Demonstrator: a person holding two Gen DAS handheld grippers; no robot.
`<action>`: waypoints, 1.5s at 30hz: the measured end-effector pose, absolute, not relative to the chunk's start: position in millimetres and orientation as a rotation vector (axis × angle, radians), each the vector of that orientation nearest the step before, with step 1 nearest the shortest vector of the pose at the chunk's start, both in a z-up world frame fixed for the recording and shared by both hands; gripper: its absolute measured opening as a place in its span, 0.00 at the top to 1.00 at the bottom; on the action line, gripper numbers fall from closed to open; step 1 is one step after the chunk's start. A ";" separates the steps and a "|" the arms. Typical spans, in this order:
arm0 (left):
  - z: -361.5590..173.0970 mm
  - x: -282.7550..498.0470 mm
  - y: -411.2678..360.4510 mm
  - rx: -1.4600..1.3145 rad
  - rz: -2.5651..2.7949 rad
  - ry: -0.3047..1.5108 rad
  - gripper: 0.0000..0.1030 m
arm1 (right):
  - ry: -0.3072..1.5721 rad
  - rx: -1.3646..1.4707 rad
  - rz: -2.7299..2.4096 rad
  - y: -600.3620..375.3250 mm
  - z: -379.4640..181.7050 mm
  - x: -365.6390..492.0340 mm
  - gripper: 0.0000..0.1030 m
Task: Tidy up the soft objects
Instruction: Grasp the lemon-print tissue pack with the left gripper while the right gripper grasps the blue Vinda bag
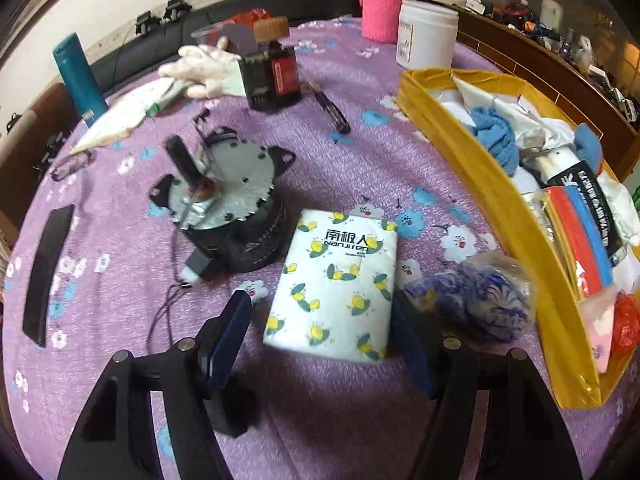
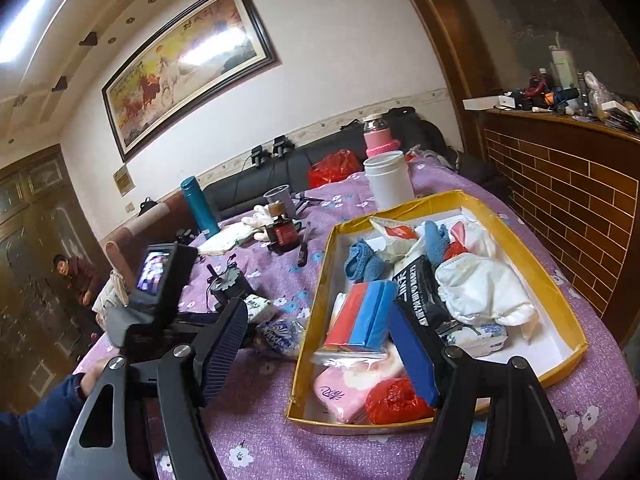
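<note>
A white tissue pack (image 1: 336, 284) printed with yellow lemons lies on the purple flowered cloth (image 1: 360, 160). My left gripper (image 1: 322, 308) is open and straddles the pack's near end; a gap shows at its left pad. Just right of the pack sits a blue-and-white item in a clear bag (image 1: 480, 300). The yellow box (image 1: 436, 136) on the right holds towels, pouches and bags. In the right wrist view my right gripper (image 2: 316, 320) hangs open and empty above the near end of the yellow box (image 2: 532, 280). The tissue pack (image 2: 260, 306) shows beyond its left finger.
A black round motor unit (image 1: 232, 200) stands left of the pack. Farther back are white gloves (image 1: 204, 66), a dark bottle with a cork lid (image 1: 276, 68), a teal flask (image 1: 78, 76), a white jar (image 1: 426, 32) and a pink bottle (image 1: 382, 8). A person (image 2: 76, 276) sits far left.
</note>
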State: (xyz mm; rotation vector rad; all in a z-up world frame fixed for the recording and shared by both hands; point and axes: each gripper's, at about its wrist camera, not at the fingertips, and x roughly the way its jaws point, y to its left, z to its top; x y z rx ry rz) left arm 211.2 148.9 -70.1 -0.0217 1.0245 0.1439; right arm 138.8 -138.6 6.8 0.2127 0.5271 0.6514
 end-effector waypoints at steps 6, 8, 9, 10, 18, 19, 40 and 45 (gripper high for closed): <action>-67.4 208.2 147.9 -0.041 0.128 1.001 0.50 | 0.577 0.183 0.728 -120.0 5.3 145.3 0.25; -62.1 197.5 150.7 -0.076 0.105 1.005 0.50 | 0.616 0.165 0.769 -109.6 5.1 150.9 0.25; -56.8 188.2 153.0 -0.101 0.083 1.001 0.50 | 0.632 0.160 0.779 -106.0 4.6 152.5 0.25; -51.8 179.7 154.0 -0.106 0.075 0.989 0.50 | 0.658 0.154 0.796 -100.8 4.8 156.5 0.25; -24.1 93.8 187.7 -0.124 0.148 0.881 0.50 | 0.831 -0.023 0.875 -25.2 0.9 190.6 0.25; -25.3 88.0 192.8 -0.126 0.163 0.877 0.50 | 0.850 -0.073 0.864 -8.5 -2.3 196.1 0.25; -49.3 45.1 246.7 -0.235 0.224 0.863 0.50 | 1.133 -0.238 0.960 54.9 -33.9 175.5 0.22; -47.6 40.6 244.8 -0.234 0.224 0.853 0.50 | 1.139 -0.262 1.023 59.9 -46.3 155.1 0.22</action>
